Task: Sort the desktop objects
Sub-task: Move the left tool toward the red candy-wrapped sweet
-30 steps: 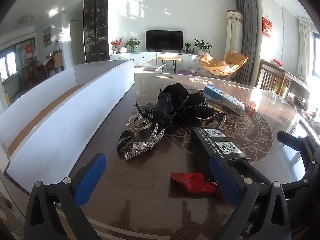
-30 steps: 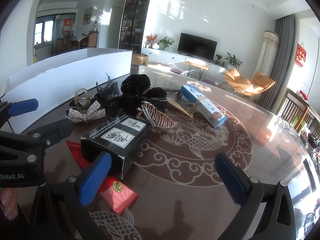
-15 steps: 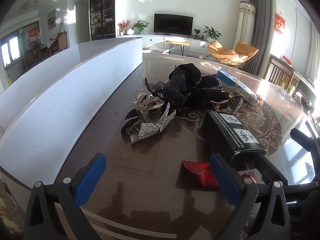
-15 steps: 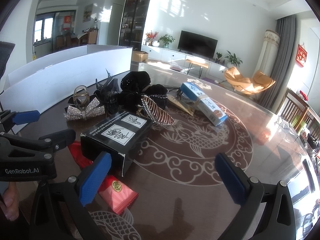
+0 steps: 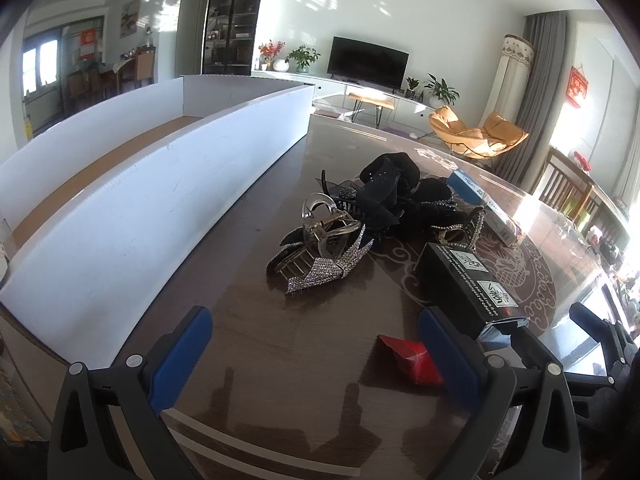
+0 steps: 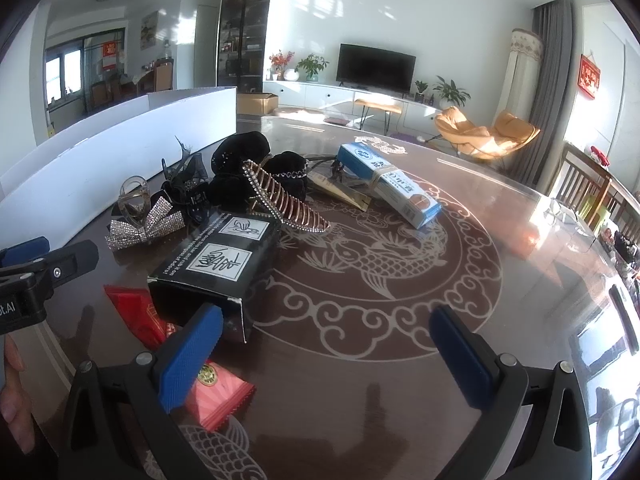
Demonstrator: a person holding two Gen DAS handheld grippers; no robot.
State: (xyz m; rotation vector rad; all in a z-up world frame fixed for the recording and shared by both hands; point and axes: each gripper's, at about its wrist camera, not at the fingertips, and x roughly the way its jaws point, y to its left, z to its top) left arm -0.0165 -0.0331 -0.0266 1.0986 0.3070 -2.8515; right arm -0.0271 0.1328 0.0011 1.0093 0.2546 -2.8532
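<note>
A pile of hair accessories lies mid-table: a rhinestone bow (image 5: 326, 270) (image 6: 145, 226), a clear claw clip (image 5: 326, 224), black fabric pieces (image 5: 394, 194) (image 6: 240, 176) and a gold comb clip (image 6: 286, 198). A black box (image 5: 466, 284) (image 6: 218, 262) lies nearer, with red packets (image 5: 412, 358) (image 6: 218, 394) beside it. A blue-white box (image 6: 390, 182) rests further back. My left gripper (image 5: 314, 354) is open, short of the bow. My right gripper (image 6: 326, 356) is open, its left pad (image 6: 188, 354) by the black box.
A long white tray (image 5: 132, 216) with a brown floor runs along the table's left side. The dark glossy table (image 6: 400, 280) carries a fish pattern. Wooden chairs (image 6: 588, 196) stand at the right. A hand (image 6: 12, 392) holds the other gripper at the left edge.
My left gripper has moved forward and leftward toward the hair accessories, so the tray and bow look nearer. The right gripper has barely shifted.
</note>
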